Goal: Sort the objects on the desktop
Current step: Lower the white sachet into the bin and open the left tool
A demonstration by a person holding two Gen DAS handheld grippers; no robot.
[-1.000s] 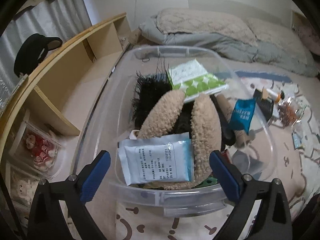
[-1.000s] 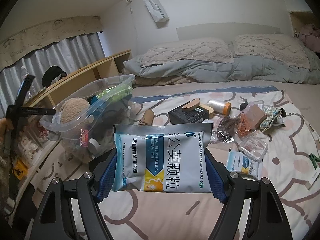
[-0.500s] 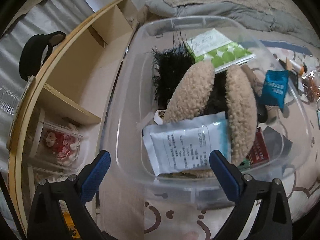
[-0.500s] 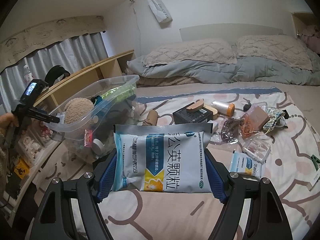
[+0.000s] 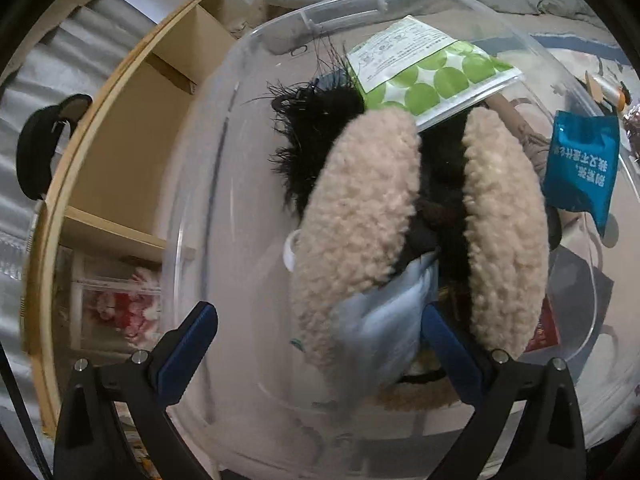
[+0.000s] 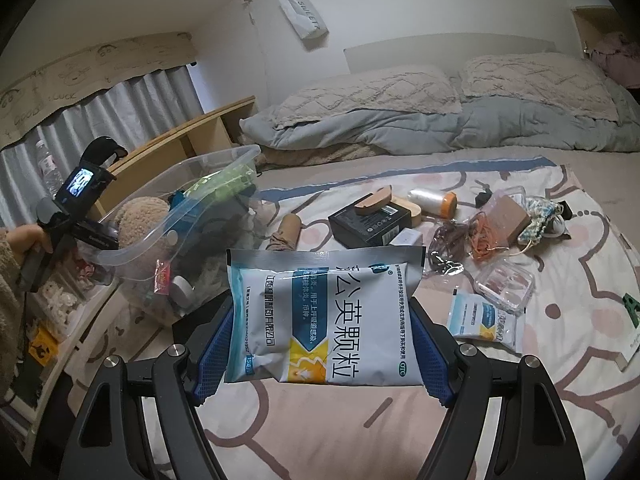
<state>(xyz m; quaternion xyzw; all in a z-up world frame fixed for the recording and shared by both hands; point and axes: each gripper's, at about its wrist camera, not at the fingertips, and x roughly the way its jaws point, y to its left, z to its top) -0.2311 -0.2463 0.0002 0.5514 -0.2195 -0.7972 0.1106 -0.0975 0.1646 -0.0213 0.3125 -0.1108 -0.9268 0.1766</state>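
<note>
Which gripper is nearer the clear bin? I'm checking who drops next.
Left. The left gripper hangs open over the clear bin; the right gripper holds a sachet beside it.

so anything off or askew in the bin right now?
Yes. The pale blue sachet in the clear bin is crumpled and wedged between the two fleece pads, not lying flat. The left gripper stands open over it. The green-dotted packet rests tilted on top of the pile.
</note>
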